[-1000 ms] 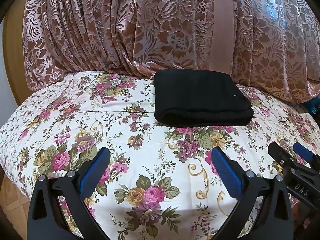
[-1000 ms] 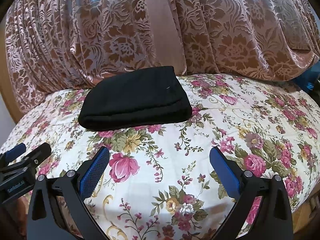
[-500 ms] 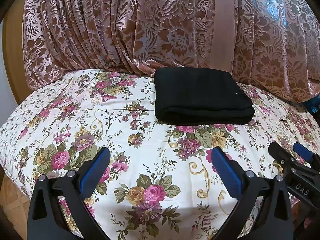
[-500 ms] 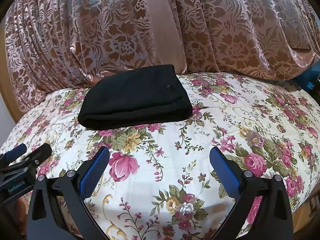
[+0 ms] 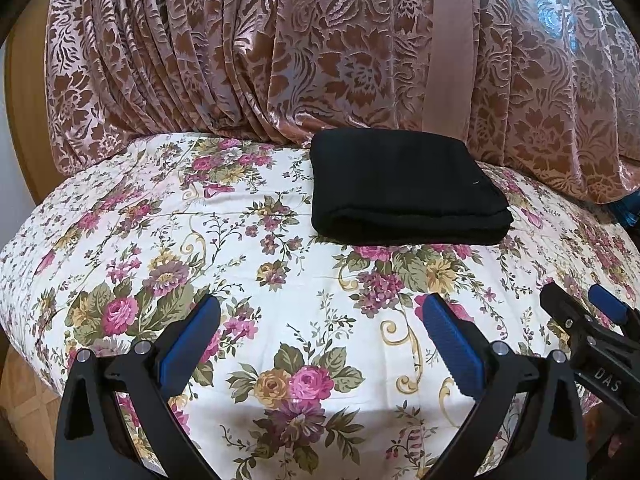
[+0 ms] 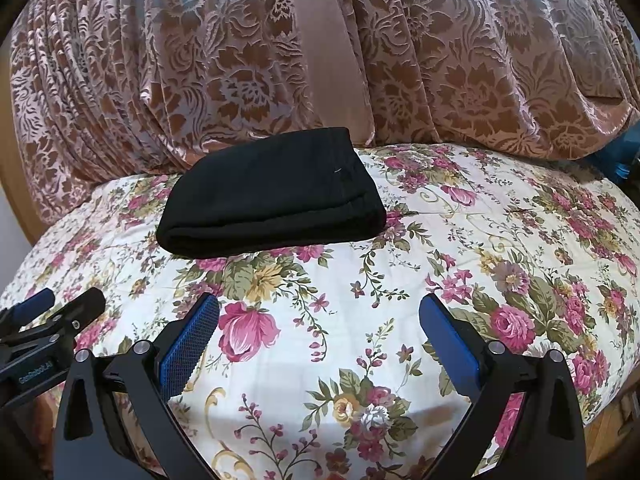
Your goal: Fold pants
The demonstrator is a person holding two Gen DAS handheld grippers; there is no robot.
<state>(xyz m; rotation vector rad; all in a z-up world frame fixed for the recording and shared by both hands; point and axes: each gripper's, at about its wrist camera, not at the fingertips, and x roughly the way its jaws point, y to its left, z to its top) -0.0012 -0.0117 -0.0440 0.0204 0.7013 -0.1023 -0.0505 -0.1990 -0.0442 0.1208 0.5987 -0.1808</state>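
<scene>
The black pants (image 5: 404, 188) lie folded into a compact rectangle on the floral bedspread (image 5: 200, 264), near the curtain; they also show in the right wrist view (image 6: 272, 200). My left gripper (image 5: 320, 320) is open and empty, held above the bedspread well in front of the pants. My right gripper (image 6: 320, 320) is open and empty, also in front of the pants and to their right. The right gripper's fingers (image 5: 580, 320) show at the right edge of the left wrist view; the left gripper's fingers (image 6: 60, 312) show at the left edge of the right wrist view.
A pink and brown patterned curtain (image 5: 320, 48) hangs down onto the bed behind the pants. A blue object (image 6: 618, 164) peeks out at the far right. Wooden floor (image 5: 28, 400) shows below the bed's left edge.
Both grippers have drifted back very slightly; the pants lie still and both stay open.
</scene>
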